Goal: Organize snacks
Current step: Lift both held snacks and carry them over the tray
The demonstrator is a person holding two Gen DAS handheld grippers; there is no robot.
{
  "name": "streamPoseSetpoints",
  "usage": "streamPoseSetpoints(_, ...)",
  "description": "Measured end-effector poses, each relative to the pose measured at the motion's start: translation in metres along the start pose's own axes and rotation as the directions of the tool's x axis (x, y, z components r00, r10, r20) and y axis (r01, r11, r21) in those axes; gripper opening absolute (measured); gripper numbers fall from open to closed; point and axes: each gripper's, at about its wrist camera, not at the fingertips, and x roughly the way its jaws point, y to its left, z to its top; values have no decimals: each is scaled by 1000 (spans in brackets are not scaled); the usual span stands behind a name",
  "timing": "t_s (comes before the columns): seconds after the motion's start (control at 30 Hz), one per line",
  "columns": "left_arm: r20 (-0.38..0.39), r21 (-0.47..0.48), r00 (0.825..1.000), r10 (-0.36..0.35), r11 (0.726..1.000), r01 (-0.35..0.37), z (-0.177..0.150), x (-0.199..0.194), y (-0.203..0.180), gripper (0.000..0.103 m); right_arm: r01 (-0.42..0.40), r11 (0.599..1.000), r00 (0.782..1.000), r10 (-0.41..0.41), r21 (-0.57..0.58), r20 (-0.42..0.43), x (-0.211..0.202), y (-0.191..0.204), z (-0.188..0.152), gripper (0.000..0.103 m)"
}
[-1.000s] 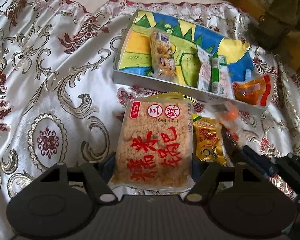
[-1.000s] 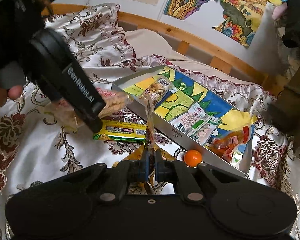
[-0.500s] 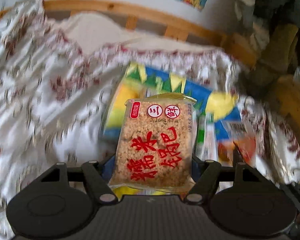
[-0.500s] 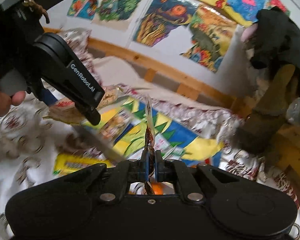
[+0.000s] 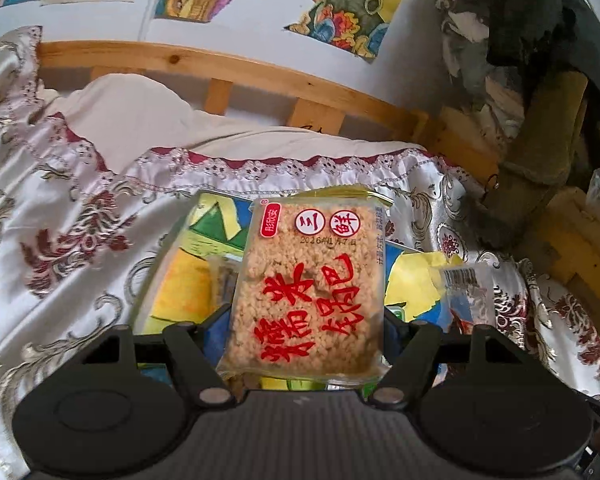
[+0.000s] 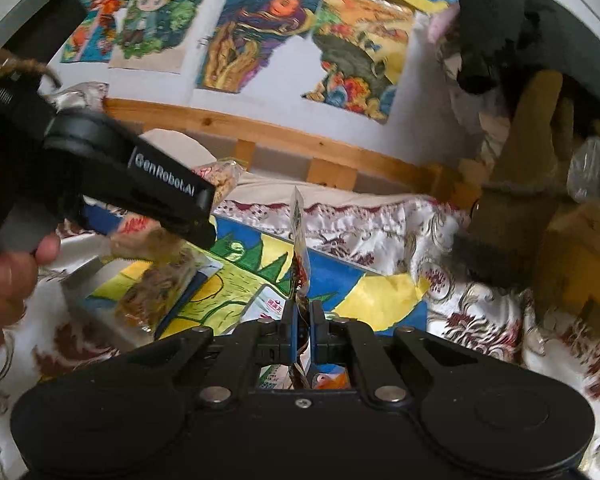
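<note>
Both grippers have lifted off the bedspread [image 5: 80, 216] toward the tray [image 5: 188, 276]: left gripper [image 5: 306, 316] clamped on the rice cracker pack [image 5: 308, 292], right gripper [image 6: 304, 320] pinching a thin sachet [image 6: 300, 248] edge-on, so both drops look next.

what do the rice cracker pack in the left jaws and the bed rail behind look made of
Rice cracker pack: looks like thin clear glossy plastic film; the grainy tan cake shows through it, red print sits on top, and the crimped top edge catches light.
Bed rail: appears to be light unpainted wood, with visible grain and a dark knot; whether it is varnished is unclear.
</note>
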Motion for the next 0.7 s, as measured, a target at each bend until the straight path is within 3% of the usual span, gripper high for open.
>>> streamPoseSetpoints(0.13, -10, -13, 1000, -29, 999, 29, -8, 22, 1, 75, 5, 998, 999, -3, 62, -35, 21, -3, 0, 5)
streamPoseSetpoints(0.3, -38, 35, 999, -28, 999, 30, -26, 41, 0, 76, -5, 995, 995, 14, 96, -94, 34, -5, -9, 5)
streamPoseSetpoints(0.43, -33, 107, 999, -13, 994, 16, -31, 44, -11, 76, 3, 994, 994, 8, 110, -106, 38, -8, -10, 5)
streamPoseSetpoints(0.7, -82, 112, 996, -21, 993, 31, -39, 55, -14, 76, 34, 992, 992, -20, 118, -121, 42, -14, -15, 5)
